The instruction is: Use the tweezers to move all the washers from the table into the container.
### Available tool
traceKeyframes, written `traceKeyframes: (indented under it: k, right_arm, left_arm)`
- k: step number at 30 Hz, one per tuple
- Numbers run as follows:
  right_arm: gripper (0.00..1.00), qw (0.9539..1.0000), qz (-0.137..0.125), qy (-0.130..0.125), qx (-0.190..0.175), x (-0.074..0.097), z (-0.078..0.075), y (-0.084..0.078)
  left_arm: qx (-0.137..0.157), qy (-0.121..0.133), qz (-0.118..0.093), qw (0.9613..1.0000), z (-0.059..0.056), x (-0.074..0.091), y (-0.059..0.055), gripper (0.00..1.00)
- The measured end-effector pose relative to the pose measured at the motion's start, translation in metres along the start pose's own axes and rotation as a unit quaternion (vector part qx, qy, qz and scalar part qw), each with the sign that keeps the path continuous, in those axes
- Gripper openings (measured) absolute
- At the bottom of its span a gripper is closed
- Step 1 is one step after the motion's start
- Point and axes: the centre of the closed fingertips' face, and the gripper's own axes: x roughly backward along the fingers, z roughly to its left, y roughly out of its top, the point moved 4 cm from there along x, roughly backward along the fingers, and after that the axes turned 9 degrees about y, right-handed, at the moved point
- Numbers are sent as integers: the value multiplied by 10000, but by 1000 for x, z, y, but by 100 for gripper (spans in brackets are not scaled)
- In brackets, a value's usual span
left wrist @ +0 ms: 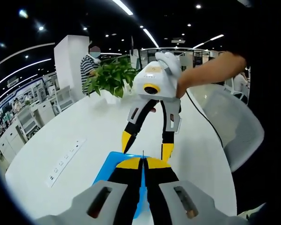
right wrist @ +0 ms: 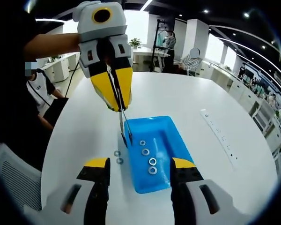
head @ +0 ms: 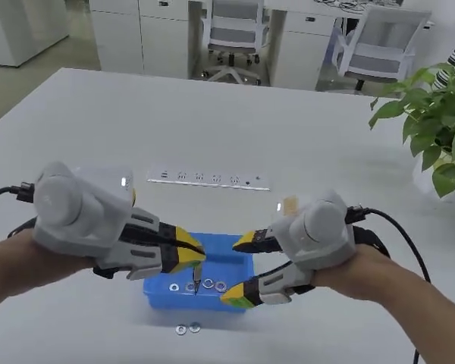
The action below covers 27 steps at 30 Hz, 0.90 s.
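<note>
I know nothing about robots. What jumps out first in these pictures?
A bright blue shallow plastic tray sits on the white table, with four small metal washers inside and two loose washers beside it. Above its edge, the yellow-tipped left tongs pinch thin metal tweezers pointing down, while the right tongs stand open opposite.

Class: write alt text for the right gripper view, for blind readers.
The left gripper holds tweezers, tips at the edge of the blue container. Four washers lie inside, two on the table. The right gripper is open.
</note>
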Motion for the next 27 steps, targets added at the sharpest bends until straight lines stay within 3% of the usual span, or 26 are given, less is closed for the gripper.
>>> traceKeyframes:
  k: [14, 27]
  right_arm:
    - [74, 9985, -238, -325, -359, 11, 18, -15]
    - [91, 9969, -426, -434, -501, 13, 31, -24]
  left_arm:
    - [-46, -201, -27, 9998, -14, 0, 2, 5]
    - [-47, -362, -12, 9993, -25, -10, -7, 5]
